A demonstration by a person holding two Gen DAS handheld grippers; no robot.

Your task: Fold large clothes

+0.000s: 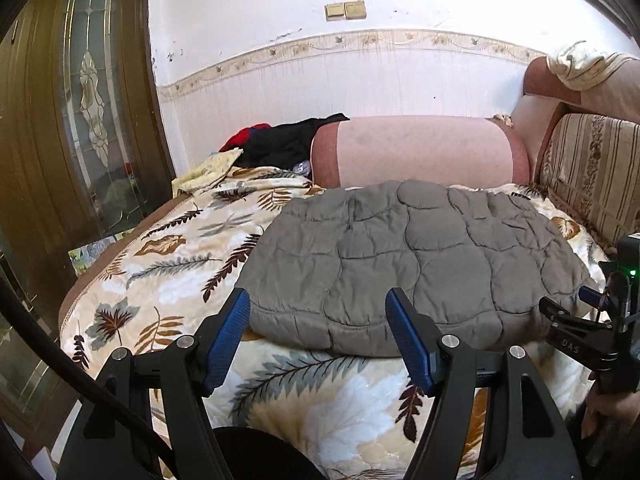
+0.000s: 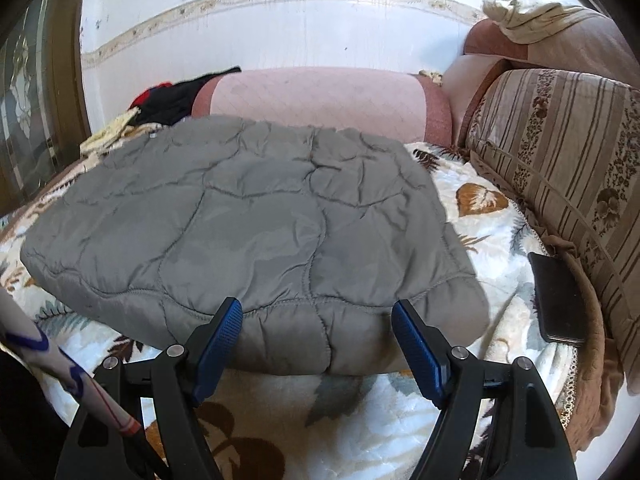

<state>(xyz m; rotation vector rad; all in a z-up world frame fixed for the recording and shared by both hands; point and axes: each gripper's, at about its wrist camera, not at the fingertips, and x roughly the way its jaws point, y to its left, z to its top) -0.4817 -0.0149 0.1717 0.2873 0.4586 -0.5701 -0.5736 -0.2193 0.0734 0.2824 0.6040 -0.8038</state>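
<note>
Between the blue pads of the left gripper (image 1: 318, 322) and of the right gripper (image 2: 318, 330), both spread wide and grasping nothing, lies the leaf-print blanket (image 2: 360, 420); just beyond the fingertips rests the folded grey quilted coat (image 2: 248, 216), with a pink bolster (image 1: 420, 150) behind it

Both wrist cameras look forward and downward along open blue-padded fingers, close above the bed. Shared: grey quilted garment (image 1: 404, 264) (image 2: 248, 216) at 12 o'clock, pink bolster (image 1: 420, 150) (image 2: 316, 100) beyond.
</note>
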